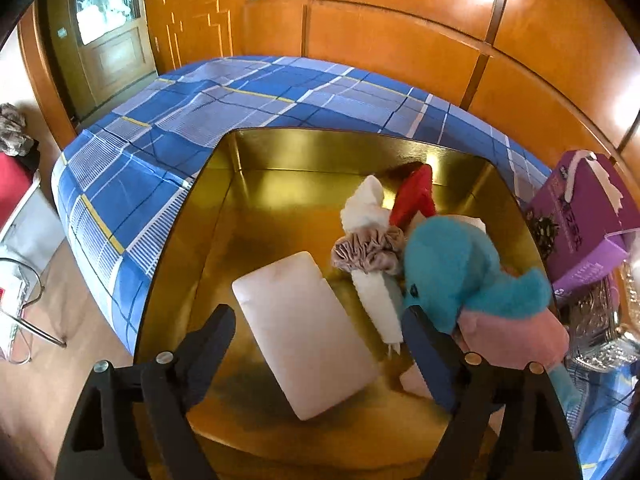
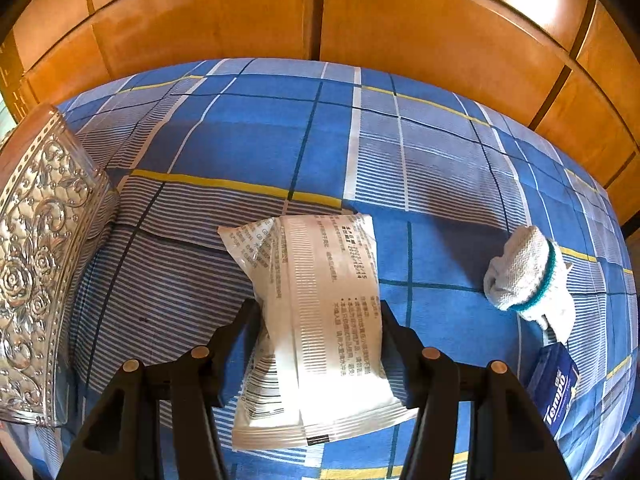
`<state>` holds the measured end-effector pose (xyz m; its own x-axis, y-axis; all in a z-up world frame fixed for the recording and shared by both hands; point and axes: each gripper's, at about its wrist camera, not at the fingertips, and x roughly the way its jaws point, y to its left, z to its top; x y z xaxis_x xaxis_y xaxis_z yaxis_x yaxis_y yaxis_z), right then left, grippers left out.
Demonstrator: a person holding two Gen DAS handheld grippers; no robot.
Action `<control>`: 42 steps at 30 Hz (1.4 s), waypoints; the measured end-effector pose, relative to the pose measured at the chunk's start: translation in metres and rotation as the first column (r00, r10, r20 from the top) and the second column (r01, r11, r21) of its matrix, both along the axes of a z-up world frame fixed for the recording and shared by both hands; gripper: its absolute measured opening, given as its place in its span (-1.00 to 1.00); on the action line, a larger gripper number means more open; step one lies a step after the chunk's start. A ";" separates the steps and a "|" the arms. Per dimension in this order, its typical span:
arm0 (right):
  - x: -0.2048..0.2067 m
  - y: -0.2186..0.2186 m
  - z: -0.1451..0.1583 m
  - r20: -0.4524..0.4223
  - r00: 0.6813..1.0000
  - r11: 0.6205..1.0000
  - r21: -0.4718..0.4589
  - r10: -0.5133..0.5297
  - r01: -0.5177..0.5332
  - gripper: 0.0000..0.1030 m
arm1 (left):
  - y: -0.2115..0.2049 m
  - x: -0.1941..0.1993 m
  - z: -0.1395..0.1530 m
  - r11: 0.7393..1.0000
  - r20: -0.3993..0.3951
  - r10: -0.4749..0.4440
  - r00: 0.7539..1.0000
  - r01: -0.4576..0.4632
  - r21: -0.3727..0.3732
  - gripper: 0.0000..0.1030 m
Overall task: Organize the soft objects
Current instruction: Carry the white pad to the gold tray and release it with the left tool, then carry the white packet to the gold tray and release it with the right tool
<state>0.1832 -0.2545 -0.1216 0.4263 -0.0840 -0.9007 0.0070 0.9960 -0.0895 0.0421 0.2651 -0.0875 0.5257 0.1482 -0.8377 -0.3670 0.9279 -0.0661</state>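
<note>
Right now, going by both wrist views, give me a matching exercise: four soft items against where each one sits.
Items:
1. white pad
2. blue plush toy
3. white packet
4. rolled sock

Places:
A. on the bedspread, right of the packet
B. flat on the gold box floor
C. between the right hand-held gripper fingers
D. against the box's right wall

Pairs: 1-B, 2-D, 3-C, 4-A

A blue plaid bedsheet (image 2: pixel 248 148) covers the bed; orange wooden wardrobe panels (image 2: pixel 420 24) stand behind it; a purple carton (image 1: pixel 588 216) sits at its right edge; an embossed silver tin (image 2: pixel 36 260) lies on the left.
</note>
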 end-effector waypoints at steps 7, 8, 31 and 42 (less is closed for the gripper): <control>0.015 -0.005 0.012 -0.043 0.999 0.998 0.054 -0.026 0.028 -0.09 | -0.013 -0.017 0.025 0.997 0.101 -0.012 0.995 0.004 0.073 0.81; 0.017 -0.004 0.015 -0.039 0.999 0.998 0.052 -0.020 0.022 -0.09 | -0.015 -0.018 0.028 0.997 0.114 -0.016 0.993 0.007 0.081 0.82; 0.073 0.125 0.156 0.151 0.963 0.968 0.081 0.223 -0.236 -0.10 | -0.055 -0.040 0.058 0.984 0.206 -0.126 0.970 0.096 0.153 0.84; 0.009 0.243 0.170 0.193 0.838 0.826 0.157 0.511 -0.541 -0.10 | -0.054 -0.044 0.060 0.985 0.223 -0.119 0.968 0.087 0.148 0.84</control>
<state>0.1919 -0.0117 0.0488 0.4735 0.3611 -0.8034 -0.5256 0.8478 0.0713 -0.0024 0.2108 -0.0275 0.7200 0.1872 -0.6682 -0.2584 0.9660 -0.0079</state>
